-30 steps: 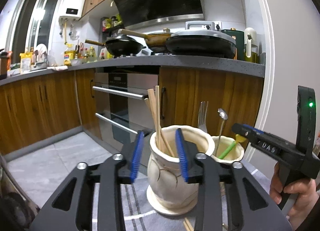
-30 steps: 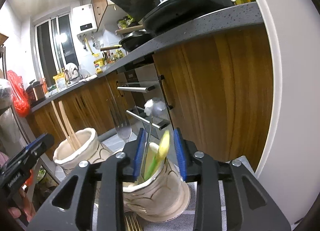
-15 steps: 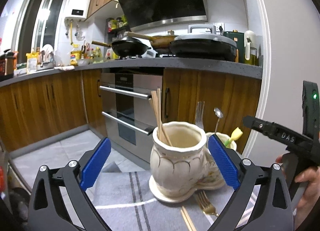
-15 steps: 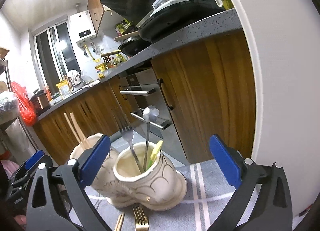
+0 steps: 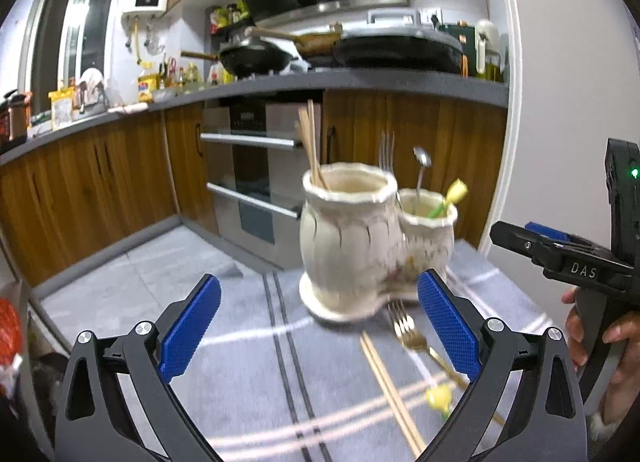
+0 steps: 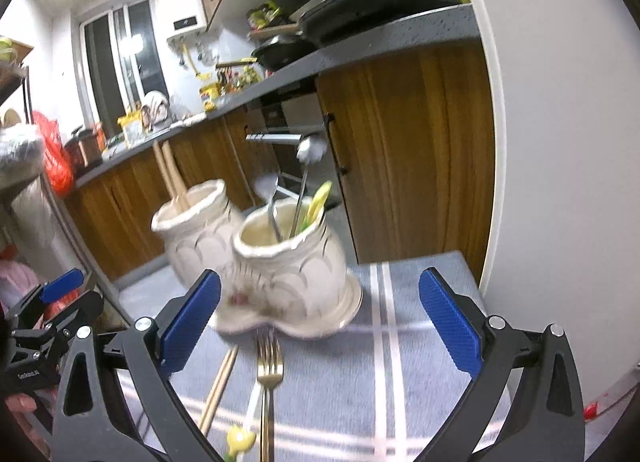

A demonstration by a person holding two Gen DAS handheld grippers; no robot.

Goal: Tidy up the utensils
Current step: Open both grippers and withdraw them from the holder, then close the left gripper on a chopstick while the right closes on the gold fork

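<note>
Both jaws spread to full width, nothing between the pads: left gripper [image 5: 318, 328] and right gripper [image 6: 320, 322] alike, poised over the grey striped cloth [image 5: 248, 374].

Loose on the cloth, just in front of the twin ceramic holder [image 5: 352, 242]: a gold fork [image 6: 269, 378], tines touching the holder's base; a pair of wooden chopsticks [image 5: 390, 386] beside it; a yellow-tipped piece [image 5: 438, 398], too blurred to name.

Already standing in the holder: chopsticks in the taller pot, fork, spoon and a yellow-green piece in the shorter.

Fork: probably stiff, thin, slick metal, lying flat; best pinched across the handle. Chopsticks: light, prone to rolling apart; better taken mid-length together. Holder: likely heavy and breakable.

Cloth's far edge close behind the holder; wall tight on the right; open cloth to the left.
</note>
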